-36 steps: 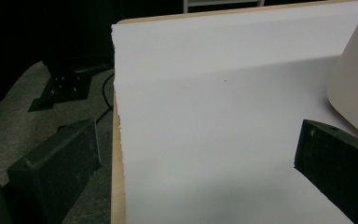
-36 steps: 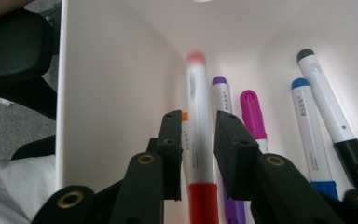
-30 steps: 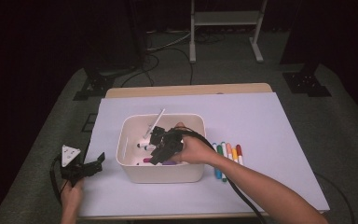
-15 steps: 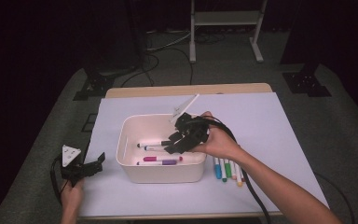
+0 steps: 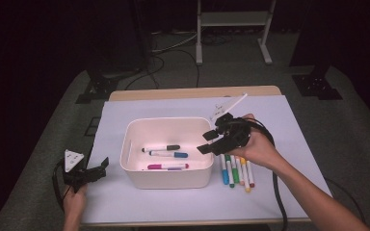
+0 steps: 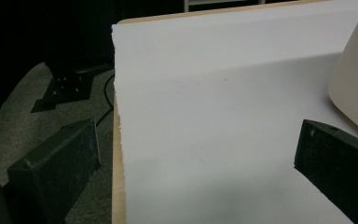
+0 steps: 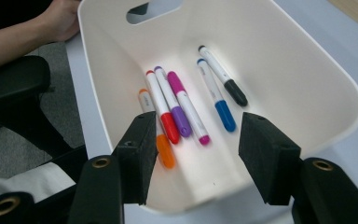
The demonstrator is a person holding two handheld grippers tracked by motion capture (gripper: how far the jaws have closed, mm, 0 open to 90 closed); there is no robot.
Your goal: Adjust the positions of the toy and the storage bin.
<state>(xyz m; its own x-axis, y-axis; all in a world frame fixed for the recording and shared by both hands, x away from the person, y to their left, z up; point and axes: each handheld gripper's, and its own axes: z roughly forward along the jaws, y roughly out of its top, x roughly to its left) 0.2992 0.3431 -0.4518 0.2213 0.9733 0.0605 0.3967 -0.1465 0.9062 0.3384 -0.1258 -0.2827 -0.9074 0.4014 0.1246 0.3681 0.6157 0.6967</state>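
Right black two-jaw gripper [image 5: 211,140]: jaws just opened, nothing between them, at the white plastic bin's [image 5: 139,174] right rim. Loose coloured felt-tip markers [image 5: 236,169] lie just under your hand, apparently long axes toward you; left gripper [image 5: 96,169] slack, farther off.

Bin [image 5: 166,179] wall between tongs [image 5: 211,142], markers [image 7: 179,105]

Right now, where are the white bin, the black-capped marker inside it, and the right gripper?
white bin [image 5: 166,179]: high view, on its near outer wall.
black-capped marker [image 7: 235,92]: right gripper view, on its black cap.
right gripper [image 7: 193,154]: right gripper view, midway between its open jaws, nothing held.
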